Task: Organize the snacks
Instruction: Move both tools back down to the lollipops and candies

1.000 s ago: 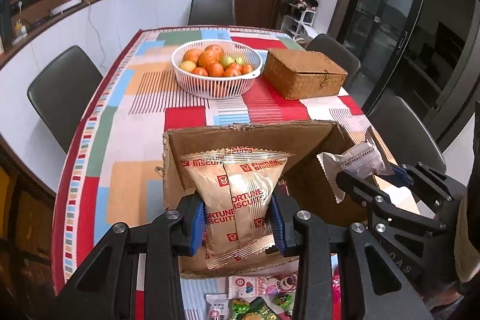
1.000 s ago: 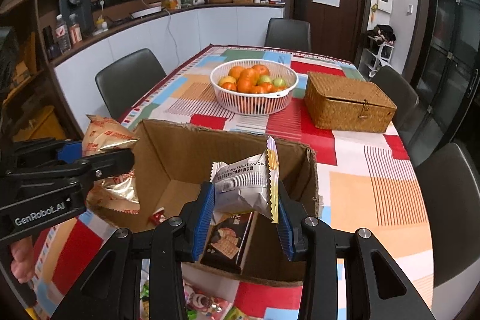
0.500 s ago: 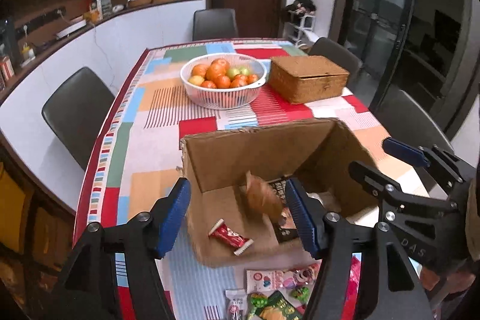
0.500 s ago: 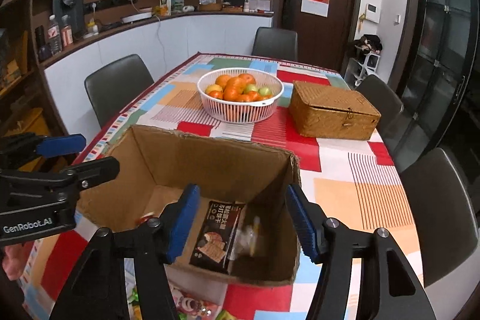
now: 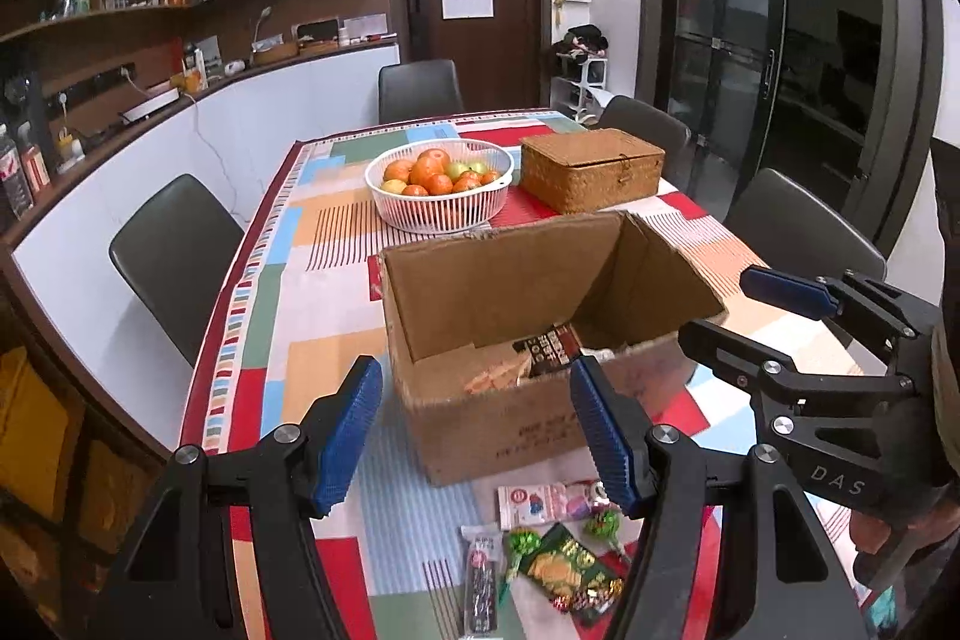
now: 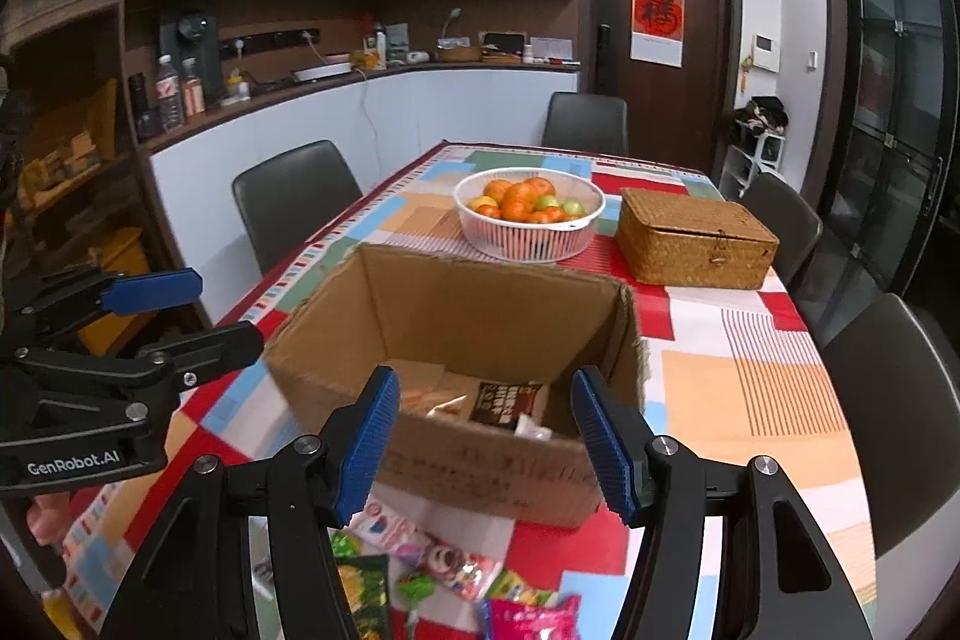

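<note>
Cardboard box (image 5: 510, 418) rim sits between left gripper's (image 5: 477, 427) spread jaws

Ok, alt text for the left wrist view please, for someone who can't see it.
Open, empty left gripper above a cardboard box holding a few snack packs, with loose snacks on the tablecloth in front. Behind are a fruit basket and wicker box; the open right gripper is at right.
</note>
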Tool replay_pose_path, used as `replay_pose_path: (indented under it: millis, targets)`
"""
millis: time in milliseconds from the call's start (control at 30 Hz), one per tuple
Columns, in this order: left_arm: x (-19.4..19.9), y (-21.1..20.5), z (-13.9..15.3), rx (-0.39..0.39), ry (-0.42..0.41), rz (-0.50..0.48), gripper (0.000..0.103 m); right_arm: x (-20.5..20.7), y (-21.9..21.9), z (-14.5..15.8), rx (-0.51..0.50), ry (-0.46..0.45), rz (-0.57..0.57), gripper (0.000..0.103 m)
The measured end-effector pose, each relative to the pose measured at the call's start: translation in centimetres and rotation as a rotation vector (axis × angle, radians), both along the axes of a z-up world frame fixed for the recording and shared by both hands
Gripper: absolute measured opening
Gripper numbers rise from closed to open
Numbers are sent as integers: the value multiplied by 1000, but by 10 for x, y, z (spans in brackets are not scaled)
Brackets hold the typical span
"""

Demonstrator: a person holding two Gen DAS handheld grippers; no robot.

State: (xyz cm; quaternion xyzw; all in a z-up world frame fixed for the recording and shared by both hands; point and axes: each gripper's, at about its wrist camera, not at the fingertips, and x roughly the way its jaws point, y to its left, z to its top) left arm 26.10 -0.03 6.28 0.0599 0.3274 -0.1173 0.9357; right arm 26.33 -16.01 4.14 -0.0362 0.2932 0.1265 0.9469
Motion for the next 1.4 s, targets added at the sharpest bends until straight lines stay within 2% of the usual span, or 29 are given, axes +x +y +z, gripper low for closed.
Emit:
replay_pose_path:
  millis: [167, 333, 633, 1033, 1100, 1233, 1400]
  targets:
    - [-18, 0, -5, 36, -28, -5, 64, -16, 3, -8, 9, 0, 16, 61]
    - [-31, -3, -23, 84, -5, -30, 64, -28, 3, -20, 16, 25, 31, 61]
    - [-39, -6, -73, 124, 116, -95, 64, -40, 8, -64, -24, 139, 61, 61]
    - [-34, -2, -126, 118, 261, -138, 64, -40, 13, -114, -45, 301, 96, 61]
    - [-31, -2, -133, 107, 280, -152, 62, -39, 13, -119, -48, 317, 96, 60]
    - [-22, -1, -143, 94, 310, -164, 50, -33, 16, -131, -40, 356, 105, 60]
    - [-12, -1, -155, 71, 357, -177, 43, -21, 15, -150, -16, 425, 96, 53]
